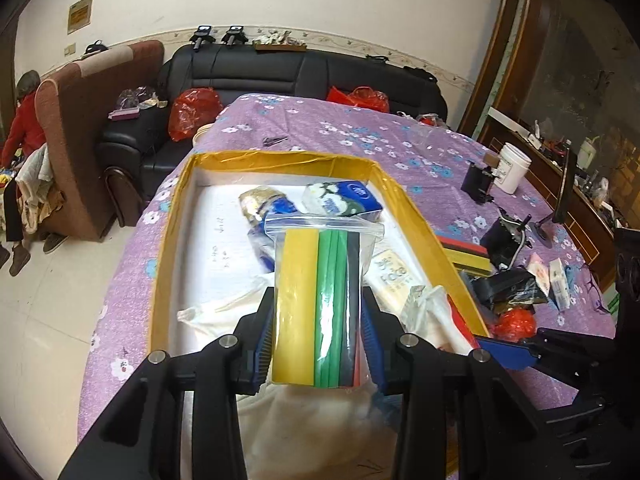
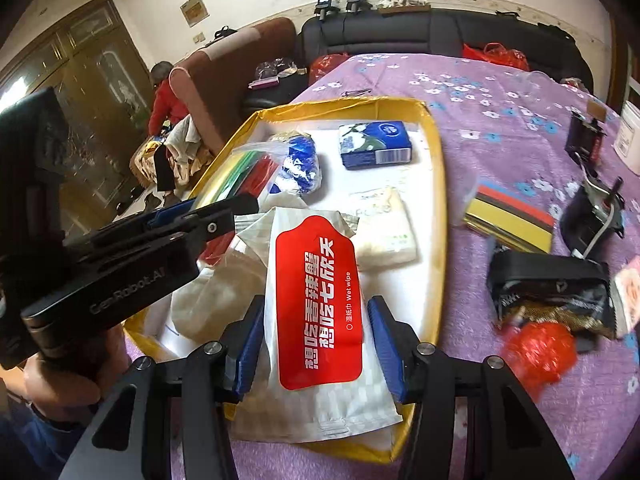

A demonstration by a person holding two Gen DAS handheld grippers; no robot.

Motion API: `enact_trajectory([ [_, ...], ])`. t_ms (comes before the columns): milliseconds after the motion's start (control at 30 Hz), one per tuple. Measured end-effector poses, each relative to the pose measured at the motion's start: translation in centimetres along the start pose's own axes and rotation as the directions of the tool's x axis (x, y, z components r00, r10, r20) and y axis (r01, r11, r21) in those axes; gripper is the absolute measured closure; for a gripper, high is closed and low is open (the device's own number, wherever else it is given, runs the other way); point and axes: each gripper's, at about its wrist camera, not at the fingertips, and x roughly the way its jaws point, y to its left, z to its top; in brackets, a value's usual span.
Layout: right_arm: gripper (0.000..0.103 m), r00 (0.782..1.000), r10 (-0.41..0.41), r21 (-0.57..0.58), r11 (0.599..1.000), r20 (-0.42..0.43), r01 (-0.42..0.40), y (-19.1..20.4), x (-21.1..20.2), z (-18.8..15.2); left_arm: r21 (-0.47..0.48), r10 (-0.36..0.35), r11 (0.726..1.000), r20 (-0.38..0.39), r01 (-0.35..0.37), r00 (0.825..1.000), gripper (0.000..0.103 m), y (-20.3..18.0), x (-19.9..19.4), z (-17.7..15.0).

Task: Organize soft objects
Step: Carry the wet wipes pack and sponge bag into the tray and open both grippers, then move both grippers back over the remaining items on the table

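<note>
My left gripper (image 1: pixel 319 300) is shut on a clear zip bag of yellow, green, black and red foam strips (image 1: pixel 320 280), which it holds upright over the yellow-rimmed tray (image 1: pixel 288 160). In the right wrist view the same bag (image 2: pixel 248 172) hangs at the tray's left side. My right gripper (image 2: pixel 317 304) is shut on a white wet-wipe pack with a red label (image 2: pixel 316 304), over the tray's near end (image 2: pixel 438 184). In the tray lie a blue tissue pack (image 2: pixel 374 144), a blue and gold bag (image 2: pixel 300 160), a white tissue pack (image 2: pixel 384 232) and a crumpled white plastic bag (image 1: pixel 224 308).
On the purple flowered tablecloth (image 2: pixel 500 92), right of the tray, lie a second bag of coloured strips (image 2: pixel 508 216), a black pouch (image 2: pixel 548 292), a red plastic bag (image 2: pixel 536 344) and black clamps (image 2: pixel 592 220). A white bucket (image 1: pixel 510 168) stands farther right. A person in red (image 1: pixel 24 120) bends by the armchair.
</note>
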Motion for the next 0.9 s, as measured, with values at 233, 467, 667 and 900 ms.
enact_trajectory([
  [233,0.037,0.999,0.032,0.0,1.0,-0.016,-0.032,-0.4,0.4,0.5,-0.041,0.019,0.999,-0.014,-0.02,1.0,0.047,1.0,0.0,0.0],
  [467,0.037,0.997,0.06,0.025,0.998,0.042,-0.061,-1.2,-2.8,-0.1,-0.023,0.026,0.999,0.024,-0.026,0.999,0.047,-0.4,-1.1,0.4],
  [667,0.035,0.993,0.03,0.107,0.993,0.112,-0.042,-4.6,-6.9,-1.5,0.032,-0.01,0.999,0.078,0.008,0.997,0.047,-3.6,-2.8,0.5],
  [900,0.029,0.985,-0.095,0.265,0.963,0.147,0.053,-12.1,-10.8,-5.0,0.145,-0.118,0.983,0.056,0.109,0.991,0.047,-10.9,-2.6,-0.6],
])
